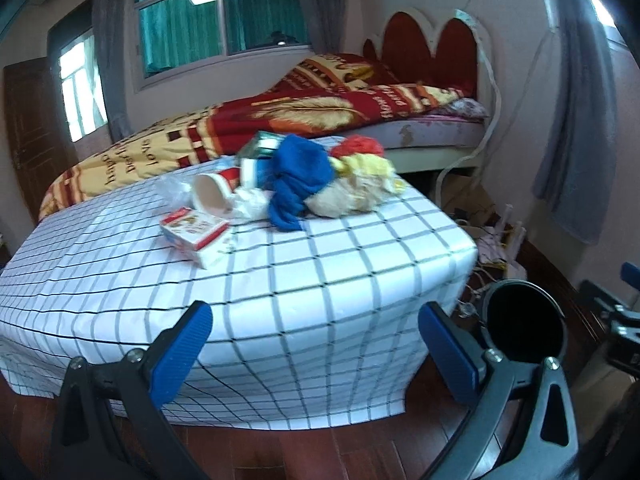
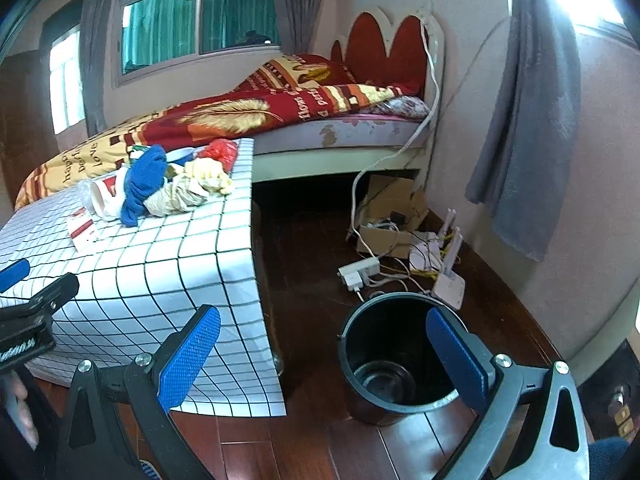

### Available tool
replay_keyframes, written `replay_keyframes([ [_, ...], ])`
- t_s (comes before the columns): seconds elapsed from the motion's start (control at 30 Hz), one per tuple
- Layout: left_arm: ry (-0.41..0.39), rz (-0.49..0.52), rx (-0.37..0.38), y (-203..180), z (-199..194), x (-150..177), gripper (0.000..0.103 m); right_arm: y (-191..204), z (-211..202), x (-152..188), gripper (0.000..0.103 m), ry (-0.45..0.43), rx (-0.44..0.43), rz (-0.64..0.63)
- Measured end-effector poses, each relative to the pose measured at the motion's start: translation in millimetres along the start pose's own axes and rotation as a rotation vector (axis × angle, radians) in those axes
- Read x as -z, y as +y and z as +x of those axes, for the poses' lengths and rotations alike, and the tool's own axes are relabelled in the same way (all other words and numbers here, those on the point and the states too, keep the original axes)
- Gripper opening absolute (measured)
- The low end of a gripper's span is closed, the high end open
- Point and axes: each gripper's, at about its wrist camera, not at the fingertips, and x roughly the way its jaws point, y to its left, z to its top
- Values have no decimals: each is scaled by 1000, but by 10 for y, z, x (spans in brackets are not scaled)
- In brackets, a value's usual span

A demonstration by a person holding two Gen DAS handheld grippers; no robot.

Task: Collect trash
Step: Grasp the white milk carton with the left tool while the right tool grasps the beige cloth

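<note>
Nearest, both pairs of fingers stand wide apart and hold nothing: the left gripper (image 1: 316,328) over the near edge of the counter (image 1: 280,280), the right gripper (image 2: 324,340) further right, above the black bin (image 2: 396,356) on the floor, which looks empty. Beyond, the trash lies ahead of the left gripper, which is nearer: first a small carton (image 1: 194,232), long axis running left-right, then a tipped paper cup (image 1: 212,196), then the blue cloth (image 1: 300,180) and crumpled wrappers (image 1: 360,188).
</note>
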Motion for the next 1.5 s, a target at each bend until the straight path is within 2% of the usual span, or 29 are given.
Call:
replay_keyframes([
  [0.07, 2, -18, -26, 118, 68, -37, 103, 65, 8, -90, 103, -15, -20, -9],
  [0.3, 8, -71, -100, 478, 326, -158, 103, 448, 339, -338, 103, 12, -141, -52],
  [0.47, 10, -115, -118, 715, 518, -239, 103, 722, 669, -543, 103, 14, -208, -65],
  [0.5, 14, -129, -116, 767, 581, -261, 103, 789, 756, -596, 102, 12, -216, -73],
  [0.57, 23, -157, -122, 849, 686, -304, 103, 883, 894, -667, 89, 13, -230, -89],
  [0.63, 32, -177, -144, 908, 797, -354, 103, 981, 1077, -738, 80, 31, -247, -107],
  [0.83, 65, -205, -196, 974, 1178, -540, 103, 1214, 1545, -934, 78, 57, -284, -146],
  [1.07, 115, -250, -223, 1077, 1458, -604, 103, 1460, 1946, -1072, 78, 95, -320, -177],
  [1.2, 142, -288, -239, 1252, 1478, -547, 103, 1551, 2046, -1093, 72, 119, -358, -181],
  [1.27, 150, -301, -244, 1333, 1452, -499, 101, 1590, 2041, -1074, 65, 124, -373, -188],
  [1.5, 150, -333, -272, 1589, 1169, -224, 97, 1705, 1870, -904, 61, 143, -422, -204],
])
